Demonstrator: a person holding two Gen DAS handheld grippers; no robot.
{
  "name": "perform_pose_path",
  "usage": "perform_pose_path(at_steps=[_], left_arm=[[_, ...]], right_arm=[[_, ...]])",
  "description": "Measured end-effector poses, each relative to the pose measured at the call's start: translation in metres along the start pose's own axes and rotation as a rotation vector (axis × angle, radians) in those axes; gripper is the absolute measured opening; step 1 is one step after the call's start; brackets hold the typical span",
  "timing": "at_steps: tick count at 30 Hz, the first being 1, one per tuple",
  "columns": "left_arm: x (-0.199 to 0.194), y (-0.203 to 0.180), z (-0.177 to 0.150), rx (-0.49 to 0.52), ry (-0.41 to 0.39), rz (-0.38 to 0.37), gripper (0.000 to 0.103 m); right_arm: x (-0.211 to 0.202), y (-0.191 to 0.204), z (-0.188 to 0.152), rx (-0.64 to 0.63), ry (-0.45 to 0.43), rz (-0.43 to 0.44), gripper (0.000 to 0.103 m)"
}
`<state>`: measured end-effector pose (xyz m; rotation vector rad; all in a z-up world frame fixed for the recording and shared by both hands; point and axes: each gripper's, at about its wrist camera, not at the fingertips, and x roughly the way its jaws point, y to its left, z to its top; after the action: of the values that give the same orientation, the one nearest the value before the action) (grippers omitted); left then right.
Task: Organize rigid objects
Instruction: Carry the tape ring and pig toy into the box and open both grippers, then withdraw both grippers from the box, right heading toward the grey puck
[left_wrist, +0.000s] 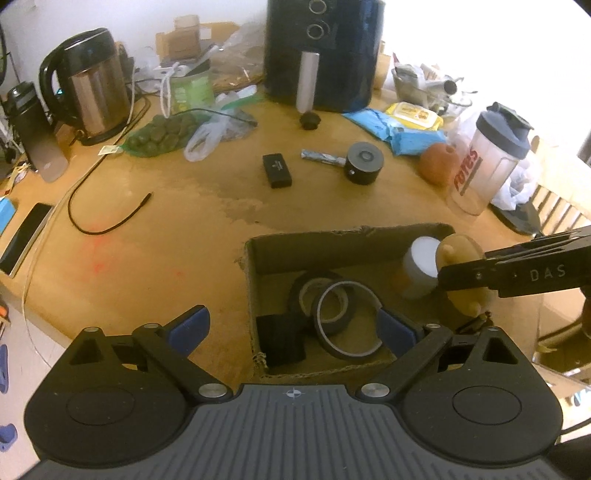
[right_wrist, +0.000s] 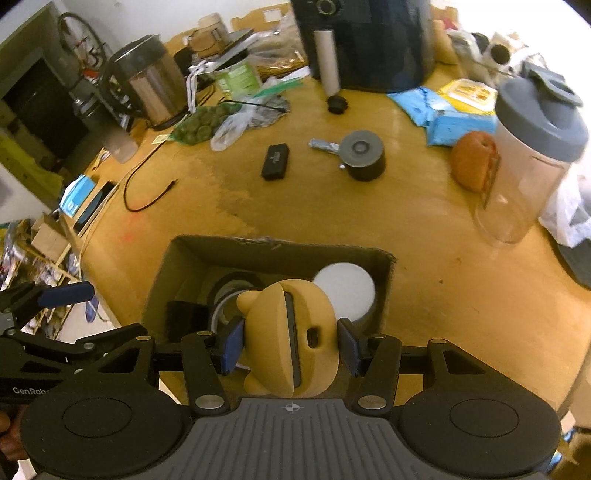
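My right gripper (right_wrist: 291, 345) is shut on a tan bear-shaped case (right_wrist: 291, 339), held over the near right part of an open cardboard box (right_wrist: 207, 247). In the left wrist view the case (left_wrist: 460, 254) hangs above the box's right end beside a white-lidded jar (left_wrist: 421, 264). Inside the box (left_wrist: 332, 245) lie two tape rolls (left_wrist: 340, 314) and a black block (left_wrist: 280, 341). My left gripper (left_wrist: 291, 326) stands open over the box's near left corner, with nothing between its fingers. A small black box (left_wrist: 277, 170) and a dark cylinder (left_wrist: 364, 163) rest on the table beyond.
A kettle (left_wrist: 92, 85), a black air fryer (left_wrist: 325, 51), a shaker bottle (left_wrist: 487, 162), an orange fruit (left_wrist: 439, 162), blue wipe packs (left_wrist: 402, 129), a bag of green items (left_wrist: 162, 134) and a black cable (left_wrist: 107, 218) crowd the wooden table's far side. A phone (left_wrist: 26, 236) lies at left.
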<state>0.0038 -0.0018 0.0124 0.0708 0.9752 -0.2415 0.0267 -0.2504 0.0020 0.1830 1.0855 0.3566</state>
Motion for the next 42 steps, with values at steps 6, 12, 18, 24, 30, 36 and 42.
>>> perform_pose_path(at_steps=[6, 12, 18, 24, 30, 36, 42], left_arm=[[-0.003, 0.006, -0.004, -0.054, 0.005, 0.015, 0.098], [-0.004, 0.021, -0.009, -0.174, 0.010, -0.008, 0.098], [-0.005, 0.016, -0.005, -0.152, -0.006, 0.030, 0.098], [-0.004, 0.008, 0.002, -0.123, -0.025, 0.044, 0.098], [0.000, -0.008, 0.013, 0.009, -0.051, 0.119, 0.099], [0.006, -0.012, 0.028, 0.064, -0.050, 0.098, 0.098], [0.013, -0.014, 0.042, 0.117, -0.053, 0.065, 0.098]], right_arm=[[0.008, 0.013, 0.003, -0.081, 0.014, 0.003, 0.062], [0.006, 0.014, 0.003, -0.085, 0.005, 0.002, 0.086], [0.005, 0.004, 0.001, -0.050, 0.009, -0.015, 0.096], [0.000, -0.006, 0.001, -0.015, -0.014, -0.047, 0.103], [-0.001, -0.015, 0.000, 0.018, -0.041, -0.088, 0.103], [0.001, -0.020, -0.004, 0.033, -0.080, -0.171, 0.103], [0.005, -0.021, 0.001, 0.011, -0.082, -0.260, 0.103]])
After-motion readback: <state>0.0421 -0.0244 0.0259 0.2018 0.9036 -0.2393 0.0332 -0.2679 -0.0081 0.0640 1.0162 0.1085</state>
